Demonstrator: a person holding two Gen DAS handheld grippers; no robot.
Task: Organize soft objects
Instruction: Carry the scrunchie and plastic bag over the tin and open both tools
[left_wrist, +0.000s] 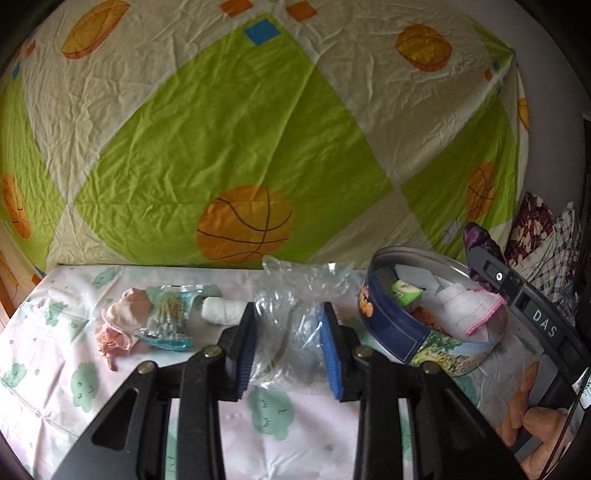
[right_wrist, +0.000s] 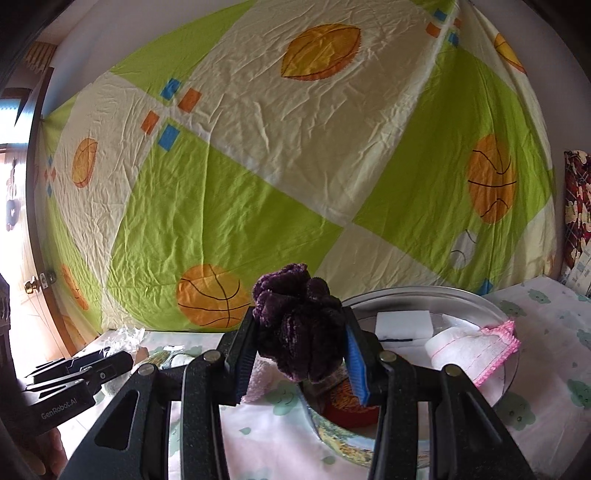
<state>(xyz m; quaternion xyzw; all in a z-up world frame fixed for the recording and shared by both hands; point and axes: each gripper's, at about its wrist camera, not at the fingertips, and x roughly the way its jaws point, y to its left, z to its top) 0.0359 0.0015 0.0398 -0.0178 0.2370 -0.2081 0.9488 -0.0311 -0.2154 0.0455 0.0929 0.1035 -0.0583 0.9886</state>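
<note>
My left gripper (left_wrist: 289, 341) is closed on a crumpled clear plastic bag (left_wrist: 291, 314) low over the table. My right gripper (right_wrist: 301, 345) is shut on a dark purple fuzzy scrunchie (right_wrist: 299, 325), held just above the near left rim of a round blue tin (left_wrist: 391, 325), which also shows in the right wrist view (right_wrist: 491, 306). The tin holds a white cloth with pink edging (right_wrist: 476, 345), white sponges (right_wrist: 404, 323), a green packet (left_wrist: 406, 291) and an orange item (right_wrist: 349, 404). The scrunchie (left_wrist: 480, 238) shows behind the tin in the left wrist view.
A pink cloth (left_wrist: 118, 325), a bag of cotton swabs (left_wrist: 170, 317) and a white roll (left_wrist: 223, 310) lie on the cloud-print tablecloth (left_wrist: 269, 439) at the left. A green and cream sheet (left_wrist: 229, 122) hangs behind. Patterned fabrics (left_wrist: 546, 236) lie at the far right.
</note>
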